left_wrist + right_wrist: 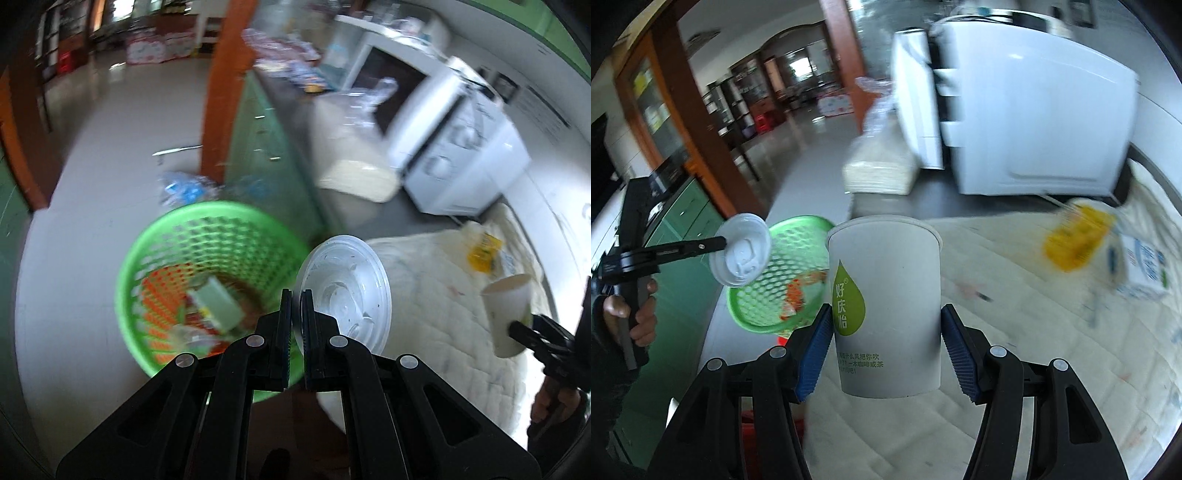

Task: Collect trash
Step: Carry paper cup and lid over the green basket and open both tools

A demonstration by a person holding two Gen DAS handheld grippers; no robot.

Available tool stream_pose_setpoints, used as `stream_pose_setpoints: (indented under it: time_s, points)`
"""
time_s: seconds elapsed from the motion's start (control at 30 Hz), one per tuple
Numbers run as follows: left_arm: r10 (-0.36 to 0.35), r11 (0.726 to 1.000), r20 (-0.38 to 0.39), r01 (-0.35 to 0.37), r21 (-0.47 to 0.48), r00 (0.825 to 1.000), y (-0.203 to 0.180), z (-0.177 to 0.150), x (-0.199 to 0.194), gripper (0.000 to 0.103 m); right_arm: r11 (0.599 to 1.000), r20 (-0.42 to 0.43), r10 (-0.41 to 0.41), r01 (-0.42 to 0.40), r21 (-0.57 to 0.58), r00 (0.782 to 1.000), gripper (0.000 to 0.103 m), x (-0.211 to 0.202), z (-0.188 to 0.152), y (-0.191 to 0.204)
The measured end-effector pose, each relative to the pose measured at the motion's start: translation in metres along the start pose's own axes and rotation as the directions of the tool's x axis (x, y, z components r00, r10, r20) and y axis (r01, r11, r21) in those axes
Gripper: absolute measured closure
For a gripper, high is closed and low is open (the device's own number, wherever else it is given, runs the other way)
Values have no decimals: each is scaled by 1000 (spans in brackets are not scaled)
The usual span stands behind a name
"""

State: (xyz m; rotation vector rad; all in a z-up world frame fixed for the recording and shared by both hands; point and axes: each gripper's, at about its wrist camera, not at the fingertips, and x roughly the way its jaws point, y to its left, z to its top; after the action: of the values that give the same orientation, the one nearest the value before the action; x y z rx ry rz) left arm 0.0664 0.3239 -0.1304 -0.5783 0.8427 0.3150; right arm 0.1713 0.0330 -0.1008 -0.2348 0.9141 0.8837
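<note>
My left gripper (pixel 296 301) is shut on the edge of a clear plastic lid (pixel 345 291), held just right of a green mesh basket (pixel 207 280) on the floor. The basket holds a pale carton and other scraps. In the right wrist view the same lid (pixel 740 254) hangs over the basket's (pixel 783 273) rim. My right gripper (pixel 884 343) is shut on a white paper cup (pixel 886 310) with a green drop logo, upright above the quilted cream cover (pixel 1034 350). That cup (pixel 508 314) shows at the right of the left wrist view.
A yellow wrapper (pixel 1075 240) and a white-blue carton (pixel 1145 262) lie on the cover. A white microwave (pixel 461 147) and a bagged stack (pixel 354 177) stand behind on the dark counter. Green cabinet fronts (pixel 266 147) and a wooden post (pixel 225 85) border the floor.
</note>
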Motion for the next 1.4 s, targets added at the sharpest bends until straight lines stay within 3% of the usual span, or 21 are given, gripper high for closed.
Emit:
stream_pose_setpoints:
  time_s: [0.23,0.43,0.53,0.63,0.87,1.17,1.27,1.4]
  points:
    - [89,992,-68,-95,-86,994,49,-7,27,98,996,-27,59,-60,-59,998,46,35,21,48]
    - [97,986,-115,-111,-125,989,71,-18,42,96,991,-35,94,-96,-89,995,46,56,34,81]
    - [92,983,-131,-111,-149,987,79,-23,47,86,989,-42,106,-109,-97,994,46,65,40,93]
    - [102,979,-129,-123,-160,986,83,-27,46,63,986,-53,119,-124,-109,992,46,79,46,107]
    - [138,974,-108,-155,-165,985,92,-31,30,42,982,-75,131,-139,-127,989,45,106,56,132]
    - [166,968,-75,-177,-180,983,99,-30,9,25,984,-91,145,-153,-88,985,42,141,66,148]
    - [173,968,-65,-181,-172,983,98,-30,5,23,985,-92,150,-157,-76,984,36,144,65,149]
    - [179,967,-57,-187,-171,982,96,-27,0,21,984,-96,151,-159,-82,984,35,143,62,150]
